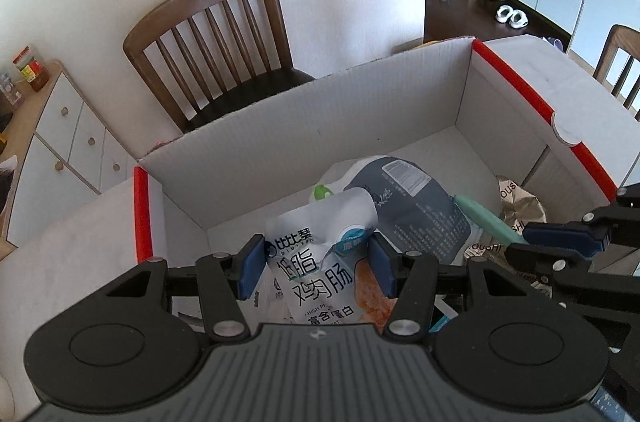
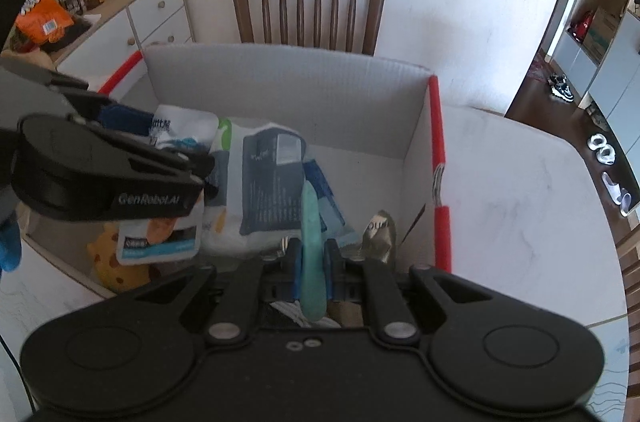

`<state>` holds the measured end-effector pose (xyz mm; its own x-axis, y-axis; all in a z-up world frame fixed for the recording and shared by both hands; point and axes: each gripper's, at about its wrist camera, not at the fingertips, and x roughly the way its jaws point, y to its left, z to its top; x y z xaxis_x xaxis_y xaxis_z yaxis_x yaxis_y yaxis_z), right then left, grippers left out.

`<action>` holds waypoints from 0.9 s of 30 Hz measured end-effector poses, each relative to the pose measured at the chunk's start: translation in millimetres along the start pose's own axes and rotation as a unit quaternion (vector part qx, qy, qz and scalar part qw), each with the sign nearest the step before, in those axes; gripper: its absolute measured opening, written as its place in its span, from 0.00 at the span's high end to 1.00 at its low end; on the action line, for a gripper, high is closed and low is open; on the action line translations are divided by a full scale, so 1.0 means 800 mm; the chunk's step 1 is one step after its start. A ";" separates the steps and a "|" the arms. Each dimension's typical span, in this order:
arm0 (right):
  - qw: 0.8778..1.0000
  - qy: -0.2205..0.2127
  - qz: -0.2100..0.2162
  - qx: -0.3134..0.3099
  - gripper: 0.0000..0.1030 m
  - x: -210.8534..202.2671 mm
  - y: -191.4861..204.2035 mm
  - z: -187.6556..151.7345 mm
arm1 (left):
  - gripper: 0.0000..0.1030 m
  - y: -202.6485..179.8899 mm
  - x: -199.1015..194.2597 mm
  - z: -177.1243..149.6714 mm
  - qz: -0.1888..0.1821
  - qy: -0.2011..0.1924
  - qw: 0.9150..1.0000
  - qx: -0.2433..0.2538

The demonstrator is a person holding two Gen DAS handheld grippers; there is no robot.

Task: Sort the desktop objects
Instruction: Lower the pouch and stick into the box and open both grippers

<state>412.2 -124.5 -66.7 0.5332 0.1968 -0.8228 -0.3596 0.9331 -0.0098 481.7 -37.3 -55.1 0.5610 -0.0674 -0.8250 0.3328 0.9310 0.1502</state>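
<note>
Two grippers over one open white cardboard box (image 1: 320,126) with red edge strips, standing on a white marbled tabletop (image 2: 520,190).

Left gripper (image 1: 316,264): jaws clamped on one white snack pouch (image 1: 320,262), blue pads pressed to both its sides. Printed on the pouch: large Chinese characters, reading roughly as low-fat chicken sausage, plus "HIGH P…" partly hidden. Pouch hanging upright between the pads, long axis running top to bottom of the left wrist view, over the box interior. In the right wrist view, black housing of this gripper marked "GenRobot.AI".

Right gripper (image 2: 314,262): jaws fully clenched on one slim teal pen-like object (image 2: 311,234); exact type not discernible. Long axis in line with the fingers, far end pointing forward and downward into the box, over its right half.

Inside the box, counted as far as visible: one dark grey-blue packet (image 1: 416,206) with fine white print, too small to read; one crumpled gold wrapper (image 1: 520,210) lettered "OUS…", near the right wall; one yellow spotted item (image 2: 116,262) at the near left corner, largely hidden.

Behind the box: one brown slatted wooden chair (image 2: 308,6) against a white wall.
</note>
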 end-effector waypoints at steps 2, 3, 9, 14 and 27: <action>1.000 0.003 0.001 0.003 0.90 0.002 -0.001 -0.001 | 0.47 0.000 0.002 -0.001 -0.002 0.001 1.000 0.001; 1.000 0.003 0.001 0.003 0.90 0.003 -0.001 -0.001 | 0.47 -0.001 0.003 -0.001 -0.002 0.002 1.000 0.002; 1.000 0.009 0.001 0.000 0.90 0.006 0.001 -0.006 | 0.47 -0.003 0.010 -0.002 -0.007 0.008 1.000 0.002; 1.000 0.012 0.011 0.000 0.90 0.005 -0.001 -0.009 | 0.46 -0.003 0.014 -0.004 -0.010 0.013 1.000 0.000; 0.999 -0.018 0.045 0.008 0.63 -0.025 -0.009 -0.014 | 0.38 0.007 0.005 -0.005 -0.016 0.019 0.999 -0.028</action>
<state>395.4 -138.7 -56.4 0.5262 0.2900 -0.7994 -0.3953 0.9157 0.0720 482.6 -31.0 -60.1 0.5212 -0.0837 -0.8493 0.3064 0.9472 0.0946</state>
